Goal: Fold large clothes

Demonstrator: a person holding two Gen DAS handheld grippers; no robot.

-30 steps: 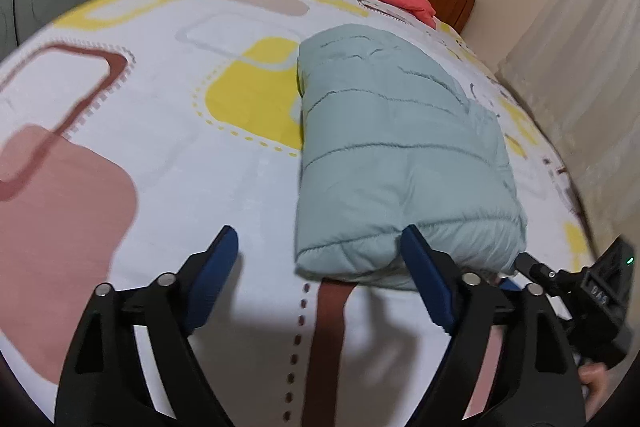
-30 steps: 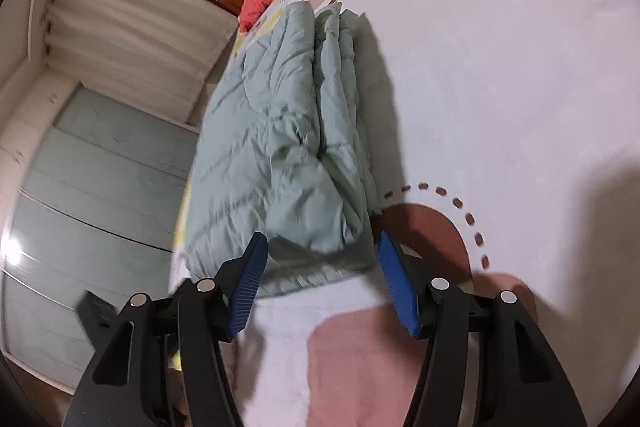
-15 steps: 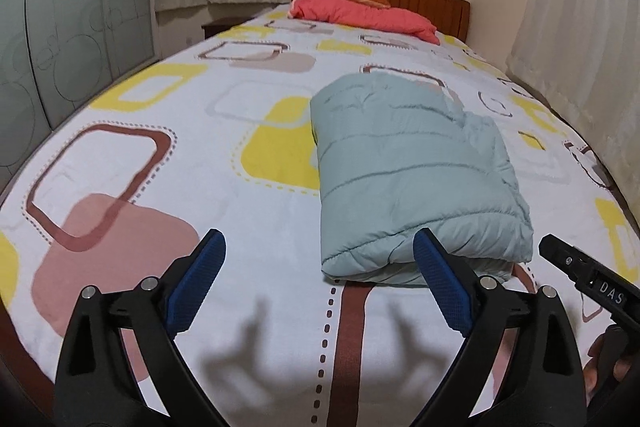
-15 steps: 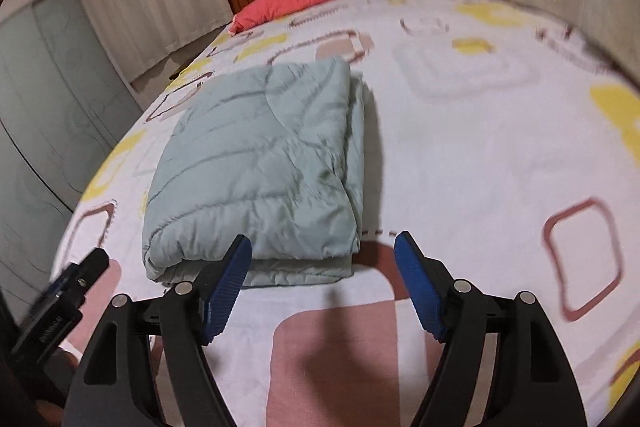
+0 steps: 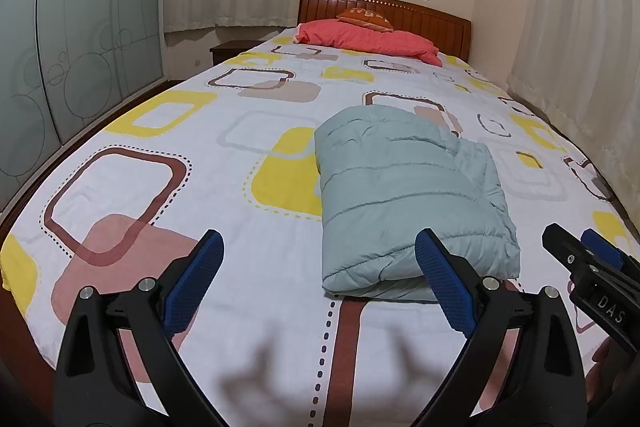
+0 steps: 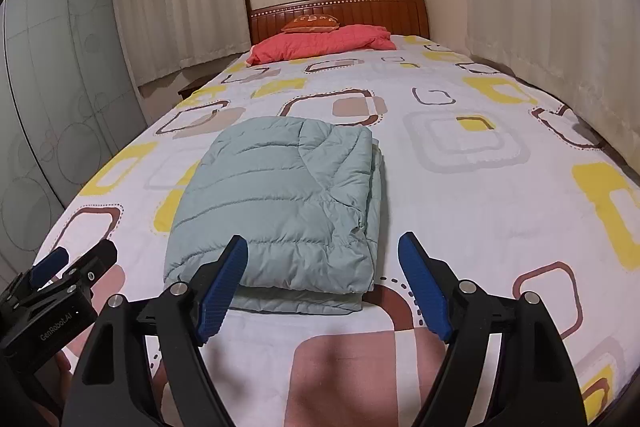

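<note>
Left wrist view: folded jacket [image 5: 404,195] lies on bed [image 5: 192,187]; long axis toward headboard [image 5: 400,13]
Left gripper [image 5: 320,287]: released; empty
Right gripper [image 6: 322,281]: jaws opening; empty

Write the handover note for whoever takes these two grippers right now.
Left gripper: jaws open, nothing between them, clear of the garment.
Right gripper: jaws opening, nothing between them, also clear of it.
Pale green puffer jacket: lies folded into a compact rectangle on the patterned bedsheet, near the foot of the bed. Red quilt and orange cushion sit at the headboard, untouched.
Done: the jacket looks fully folded and released.
Left: probably nothing but a check that the right-hand edge layers lie even; no other clothes are in view.
</note>
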